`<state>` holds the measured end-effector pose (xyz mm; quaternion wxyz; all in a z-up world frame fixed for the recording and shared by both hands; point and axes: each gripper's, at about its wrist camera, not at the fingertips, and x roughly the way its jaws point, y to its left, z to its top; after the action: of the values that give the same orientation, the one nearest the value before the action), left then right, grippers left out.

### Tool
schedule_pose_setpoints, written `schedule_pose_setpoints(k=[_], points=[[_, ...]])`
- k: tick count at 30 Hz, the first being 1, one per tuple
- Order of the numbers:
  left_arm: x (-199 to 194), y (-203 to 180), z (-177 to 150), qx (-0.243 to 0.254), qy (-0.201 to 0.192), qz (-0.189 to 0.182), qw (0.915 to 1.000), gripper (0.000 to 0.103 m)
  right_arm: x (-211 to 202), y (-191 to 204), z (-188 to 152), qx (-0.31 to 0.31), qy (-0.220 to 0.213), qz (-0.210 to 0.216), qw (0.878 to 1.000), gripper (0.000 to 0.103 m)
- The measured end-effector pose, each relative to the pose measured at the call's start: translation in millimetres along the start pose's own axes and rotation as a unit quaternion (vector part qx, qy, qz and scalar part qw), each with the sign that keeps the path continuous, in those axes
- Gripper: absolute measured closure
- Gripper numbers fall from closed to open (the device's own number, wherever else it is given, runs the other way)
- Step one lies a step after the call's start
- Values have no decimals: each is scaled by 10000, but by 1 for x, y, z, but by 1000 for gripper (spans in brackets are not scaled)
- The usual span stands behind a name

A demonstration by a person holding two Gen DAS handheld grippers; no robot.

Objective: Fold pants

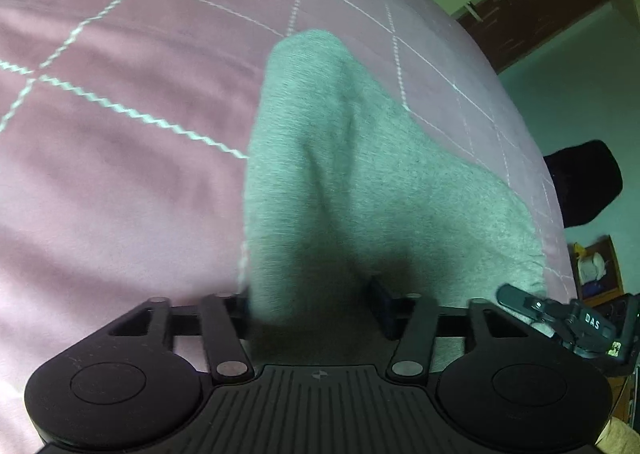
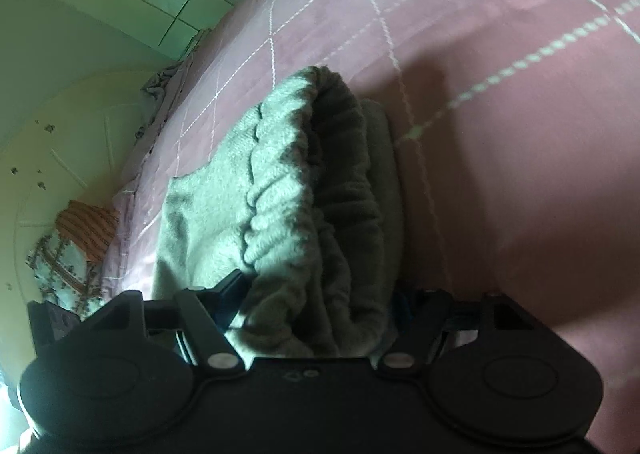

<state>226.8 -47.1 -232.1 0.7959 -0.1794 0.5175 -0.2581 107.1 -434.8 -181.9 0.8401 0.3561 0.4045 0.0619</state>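
Both grippers tilt down over the pants (image 1: 360,182): left gripper (image 1: 312,306) and right gripper (image 2: 316,294) each bracket bunched cloth.

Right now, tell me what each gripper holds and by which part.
Both hold the grey pants: the left gripper has a bunch of leg fabric between its fingers, and the right gripper has the gathered elastic waistband.
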Motion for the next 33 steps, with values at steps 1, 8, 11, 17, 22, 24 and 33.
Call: schedule_pose_setpoints(k=[1,8,11,17,22,24,33], points=[[0,-5,0,45,-11,52,10000,43,2,2,0,-42,-54,-32,10000,31],[-6,-8,-6,148,-149,101,9997,41,1,7,-12,-452,-267,7,9986,24],[-9,2,-7,-238,-252,-90,9994,34,-1,-2,-6,-140,-213,262,9993,21],[-4,-2,-5,-385,-207,-27,9990,38,-5,-17,2,403,-173,525,9977,19],[-18,-5,-9,-177,-379,60,9991,79,-10,-9,-6,130,-193,101,9997,50],[-22,-14,-11,66,-488,172,9986,81,-13,-4,-10,145,-245,88,9996,52],[-65,-57,9,363,-1158,-269,9922,82,-40,32,-1,-111,-603,514,9968,59]])
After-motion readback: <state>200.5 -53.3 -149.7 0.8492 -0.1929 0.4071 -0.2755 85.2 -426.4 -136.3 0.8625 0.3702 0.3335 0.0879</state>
